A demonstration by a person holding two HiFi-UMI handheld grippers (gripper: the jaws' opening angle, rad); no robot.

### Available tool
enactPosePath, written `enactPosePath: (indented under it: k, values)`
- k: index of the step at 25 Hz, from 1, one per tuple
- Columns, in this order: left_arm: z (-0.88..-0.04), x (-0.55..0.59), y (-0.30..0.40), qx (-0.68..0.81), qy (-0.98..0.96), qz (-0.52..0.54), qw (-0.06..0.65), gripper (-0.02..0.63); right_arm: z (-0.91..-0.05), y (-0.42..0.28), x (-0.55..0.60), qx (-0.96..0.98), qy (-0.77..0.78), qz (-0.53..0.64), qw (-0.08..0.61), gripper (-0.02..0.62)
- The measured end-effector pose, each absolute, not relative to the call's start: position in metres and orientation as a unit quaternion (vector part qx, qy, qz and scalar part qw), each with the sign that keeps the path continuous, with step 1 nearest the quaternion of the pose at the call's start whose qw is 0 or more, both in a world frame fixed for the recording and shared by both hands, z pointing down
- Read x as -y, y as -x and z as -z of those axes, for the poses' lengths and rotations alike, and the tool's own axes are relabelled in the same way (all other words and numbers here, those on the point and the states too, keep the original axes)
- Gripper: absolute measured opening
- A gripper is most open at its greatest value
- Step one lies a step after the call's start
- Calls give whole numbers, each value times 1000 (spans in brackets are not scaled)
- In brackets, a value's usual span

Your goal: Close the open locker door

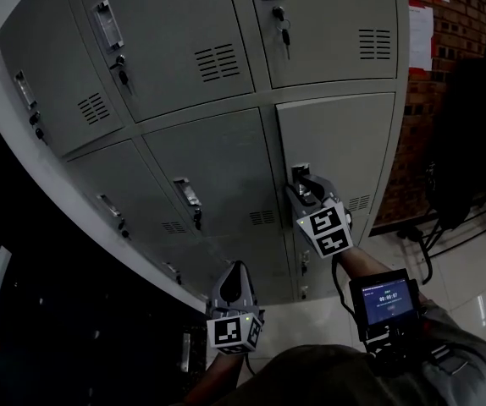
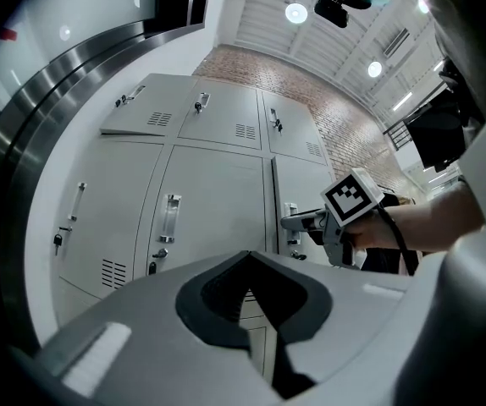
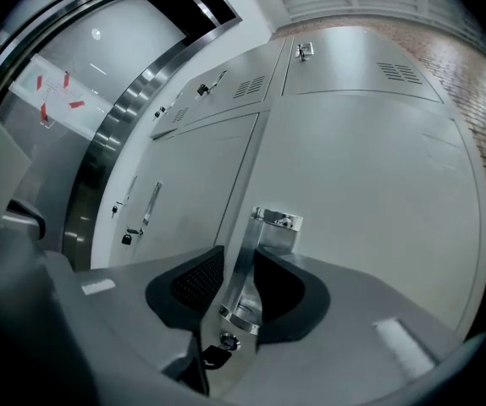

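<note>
R gripper [image 3: 240,254] clamps door handle [image 3: 274,227], clear only in its view; L gripper [image 2: 247,258] closed.

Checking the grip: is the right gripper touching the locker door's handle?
Cannot tell. The right gripper view shows the handle between the right gripper's pads, close on both sides, but neither contact nor gap is plain.

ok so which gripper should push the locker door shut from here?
Right. The right gripper already has its jaws closed on the door handle of the lower right locker door. The left gripper is shut on nothing and hangs well back from that door.
</note>
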State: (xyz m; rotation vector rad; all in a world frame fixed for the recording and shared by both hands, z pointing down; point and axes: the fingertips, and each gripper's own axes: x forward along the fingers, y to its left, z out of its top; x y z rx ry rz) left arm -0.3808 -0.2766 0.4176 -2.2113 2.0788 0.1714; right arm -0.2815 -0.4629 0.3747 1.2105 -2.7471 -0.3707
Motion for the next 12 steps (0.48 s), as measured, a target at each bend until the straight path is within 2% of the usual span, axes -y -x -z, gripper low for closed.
enactPosePath:
  k: [12]
  values:
    - [-423,280,389,-681,729,-47,46,0,-375,283,482,901,-416,110,57,100]
